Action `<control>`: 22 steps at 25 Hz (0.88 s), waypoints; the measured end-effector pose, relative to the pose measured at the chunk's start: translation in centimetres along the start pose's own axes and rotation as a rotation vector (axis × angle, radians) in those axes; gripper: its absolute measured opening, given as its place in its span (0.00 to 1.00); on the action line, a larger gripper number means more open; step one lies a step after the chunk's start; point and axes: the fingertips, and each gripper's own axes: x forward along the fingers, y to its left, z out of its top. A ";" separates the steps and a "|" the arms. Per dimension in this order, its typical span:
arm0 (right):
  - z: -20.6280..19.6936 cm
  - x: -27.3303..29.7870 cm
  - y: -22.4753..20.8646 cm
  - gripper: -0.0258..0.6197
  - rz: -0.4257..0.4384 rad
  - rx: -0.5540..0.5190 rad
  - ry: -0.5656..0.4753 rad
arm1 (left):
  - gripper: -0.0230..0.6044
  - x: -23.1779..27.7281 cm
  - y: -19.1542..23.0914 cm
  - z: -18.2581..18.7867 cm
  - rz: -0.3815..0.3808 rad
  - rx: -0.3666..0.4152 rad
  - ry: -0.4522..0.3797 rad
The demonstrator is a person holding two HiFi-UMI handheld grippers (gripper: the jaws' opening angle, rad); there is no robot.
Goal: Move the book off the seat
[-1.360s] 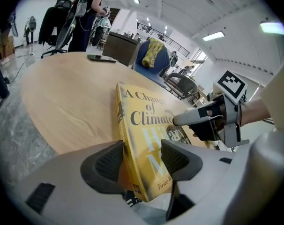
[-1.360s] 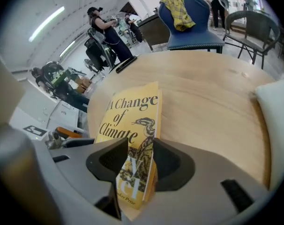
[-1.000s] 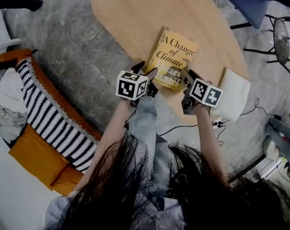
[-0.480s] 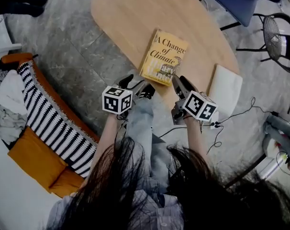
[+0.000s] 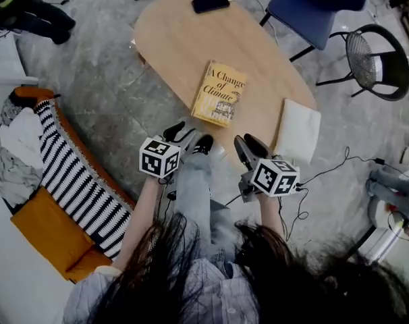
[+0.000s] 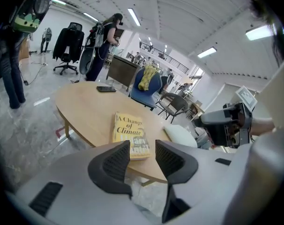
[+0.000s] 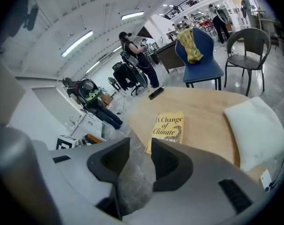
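Looks basically done: the book point(image 5: 219, 94) is left flat on the wooden table point(image 5: 177, 39), off any seat. The left gripper point(image 5: 181, 132) and right gripper point(image 5: 246, 142) are pulled back from it. Their jaws have just been narrowed but are kept parted, and nothing is held between them.

I see a yellow book point(image 5: 219, 94) with black lettering on the pale wood table point(image 5: 177, 39), a white pillow point(image 5: 298, 131), a black phone point(image 5: 210, 3), a blue chair point(image 5: 312, 5), a black-and-white striped cushion point(image 5: 73, 174), an orange cushion point(image 5: 46, 231) and the grey marbled floor point(image 5: 103, 66).
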 end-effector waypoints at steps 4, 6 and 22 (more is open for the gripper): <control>0.0 -4.1 2.1 0.27 0.009 -0.024 -0.017 | 0.32 -3.0 -3.9 1.9 -0.018 -0.006 -0.065; 0.3 -5.6 3.4 0.27 0.023 -0.039 -0.032 | 0.32 -4.6 -5.3 2.4 -0.010 0.027 -0.079; -2.5 -14.2 11.5 0.24 0.121 -0.147 -0.069 | 0.30 -18.4 -10.9 0.2 0.060 0.025 -0.195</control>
